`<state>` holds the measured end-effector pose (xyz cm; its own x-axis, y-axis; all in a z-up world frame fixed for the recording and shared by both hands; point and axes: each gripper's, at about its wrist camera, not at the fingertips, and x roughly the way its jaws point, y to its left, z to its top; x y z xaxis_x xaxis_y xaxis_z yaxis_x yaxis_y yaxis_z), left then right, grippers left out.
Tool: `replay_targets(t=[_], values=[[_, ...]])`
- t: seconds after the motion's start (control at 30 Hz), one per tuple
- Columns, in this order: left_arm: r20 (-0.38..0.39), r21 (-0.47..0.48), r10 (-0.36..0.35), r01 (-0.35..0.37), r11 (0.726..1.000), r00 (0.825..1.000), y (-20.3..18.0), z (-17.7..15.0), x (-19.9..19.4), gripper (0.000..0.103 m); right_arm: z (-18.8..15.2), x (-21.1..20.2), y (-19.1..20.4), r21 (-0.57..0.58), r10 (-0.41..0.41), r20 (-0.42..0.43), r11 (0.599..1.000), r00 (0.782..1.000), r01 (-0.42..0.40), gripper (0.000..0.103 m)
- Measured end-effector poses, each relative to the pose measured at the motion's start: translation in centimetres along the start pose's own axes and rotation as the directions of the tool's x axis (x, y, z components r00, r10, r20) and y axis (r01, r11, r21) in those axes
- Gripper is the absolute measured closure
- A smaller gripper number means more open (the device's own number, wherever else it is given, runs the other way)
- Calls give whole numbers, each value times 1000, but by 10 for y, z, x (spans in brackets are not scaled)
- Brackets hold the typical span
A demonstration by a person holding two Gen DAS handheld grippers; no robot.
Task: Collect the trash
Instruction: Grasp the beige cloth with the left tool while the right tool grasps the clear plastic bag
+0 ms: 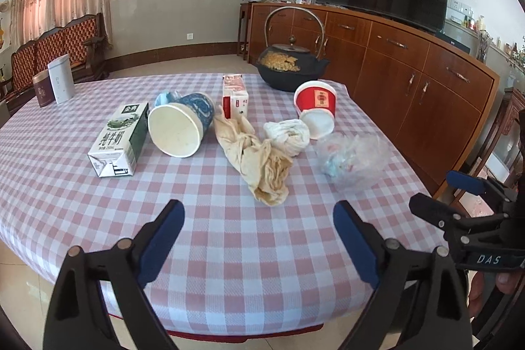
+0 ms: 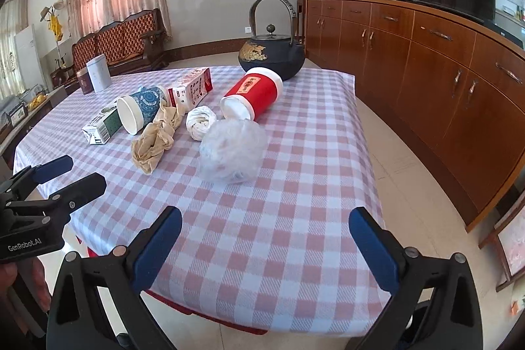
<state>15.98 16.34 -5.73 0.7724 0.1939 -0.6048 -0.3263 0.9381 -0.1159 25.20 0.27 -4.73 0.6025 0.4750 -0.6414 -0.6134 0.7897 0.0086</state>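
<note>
The left gripper [image 1: 259, 218] stands wide with nothing between its jaws, hovering over the near edge of the checked table [image 1: 229, 251]; the right gripper [image 2: 265, 228] is likewise spread wide and empty, beside it. Ahead of both lies the trash, all on the cloth and out of reach of the pads. Two paper cups lie on their sides: a blue one [image 1: 183, 123] ahead-left of the left gripper and a red one [image 1: 315, 107] ahead-right. Two cartons: a green milk carton [image 1: 119, 141] furthest left and a red-and-white carton [image 1: 233, 97] behind. One beige crumpled bag [image 1: 259, 163] lies straight ahead, one white wad [image 1: 287, 135] just beyond it, and one clear plastic bag [image 2: 233, 153] lies straight ahead of the right gripper. One black kettle [image 1: 290, 66] stands at the far edge; two tins [image 1: 54, 84] stand far left.
</note>
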Motion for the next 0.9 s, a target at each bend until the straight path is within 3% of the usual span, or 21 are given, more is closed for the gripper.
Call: replay_targets(t=[0.13, 0.37, 0.53, 0.57, 0.63, 0.7, 0.9], values=[[-13, 0, 9, -9, 1000, 1000, 3, 11, 18, 14, 21, 28, -1, 8, 28, -17, 1000, 999, -28, 22], [-54, -15, 8, -8, 1000, 999, 4, 27, 51, 17, 46, 65, -2, 36, 120, -50, 992, 992, -118, 29], [-130, -24, -1, -2, 1000, 991, 5, 23, 73, 28, 50, 87, 0, 54, 176, -93, 984, 980, -172, 57], [-143, -27, 0, -3, 1000, 990, 6, 21, 75, 31, 49, 90, 0, 60, 188, -100, 981, 977, -183, 60], [-157, -41, -22, 16, 999, 987, 8, 17, 77, 43, 47, 91, 0, 70, 217, -104, 975, 971, -210, 78], [-163, -35, -26, 20, 999, 986, 9, 12, 74, 69, 44, 88, 0, 76, 233, -96, 971, 968, -226, 89], [-103, -26, -53, 50, 998, 993, 10, 6, 48, 78, 37, 67, -1, 59, 208, -41, 977, 977, -206, 98]])
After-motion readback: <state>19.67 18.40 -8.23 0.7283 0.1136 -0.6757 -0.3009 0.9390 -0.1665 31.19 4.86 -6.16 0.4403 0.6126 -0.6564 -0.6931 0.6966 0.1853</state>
